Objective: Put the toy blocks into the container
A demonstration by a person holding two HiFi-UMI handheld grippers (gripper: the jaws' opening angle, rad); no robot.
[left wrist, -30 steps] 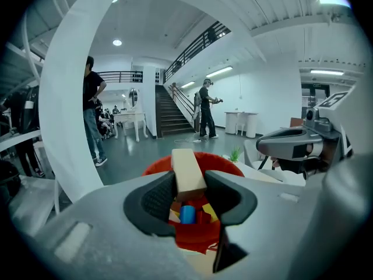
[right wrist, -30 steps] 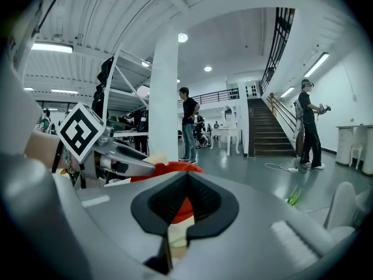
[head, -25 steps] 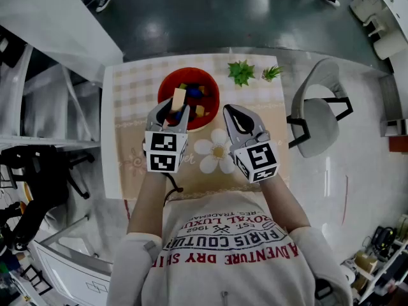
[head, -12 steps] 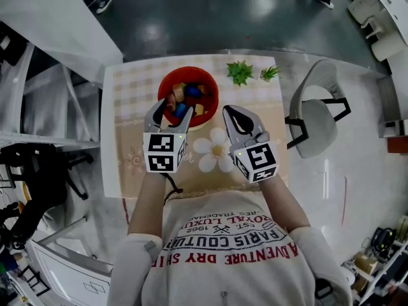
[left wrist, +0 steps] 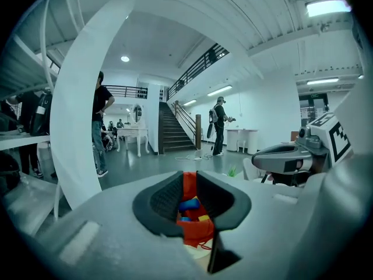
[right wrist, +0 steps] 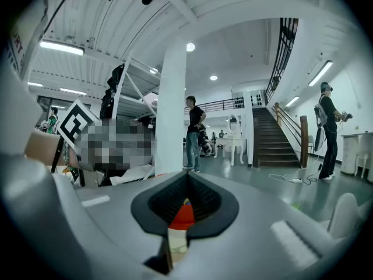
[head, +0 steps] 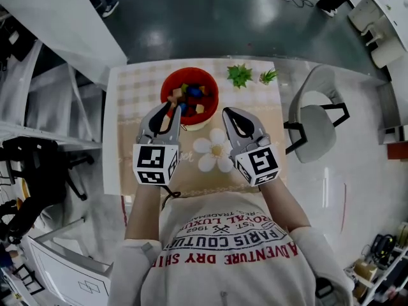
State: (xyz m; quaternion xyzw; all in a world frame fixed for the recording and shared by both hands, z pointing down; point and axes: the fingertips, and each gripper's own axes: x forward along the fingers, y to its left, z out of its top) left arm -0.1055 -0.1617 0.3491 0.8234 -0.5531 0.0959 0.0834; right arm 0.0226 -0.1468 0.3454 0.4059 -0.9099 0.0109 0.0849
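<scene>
A red bowl [head: 215, 91] stands at the far middle of the table, with several coloured toy blocks [head: 190, 93] inside it. My left gripper [head: 173, 107] hovers at the bowl's near left rim; its jaws are closing and nothing is between them. In the left gripper view the bowl [left wrist: 195, 235] and a blue block [left wrist: 189, 205] show through the narrow gap of that gripper [left wrist: 189, 179]. My right gripper [head: 231, 112] hangs to the right of the bowl, shut and empty. In the right gripper view, a sliver of the bowl [right wrist: 184, 216] shows below its tips [right wrist: 186, 179].
Two small green plants [head: 240, 74] [head: 268, 76] stand at the table's far right. A white flower print [head: 213, 150] lies on the checked cloth between the grippers. A grey chair [head: 315, 116] stands right of the table, and a white surface [head: 57, 24] lies far left.
A second ago my left gripper held a tan block over the bowl. It opened, the block fell in, and the gripper has drawn back toward me. The right gripper has barely moved.
</scene>
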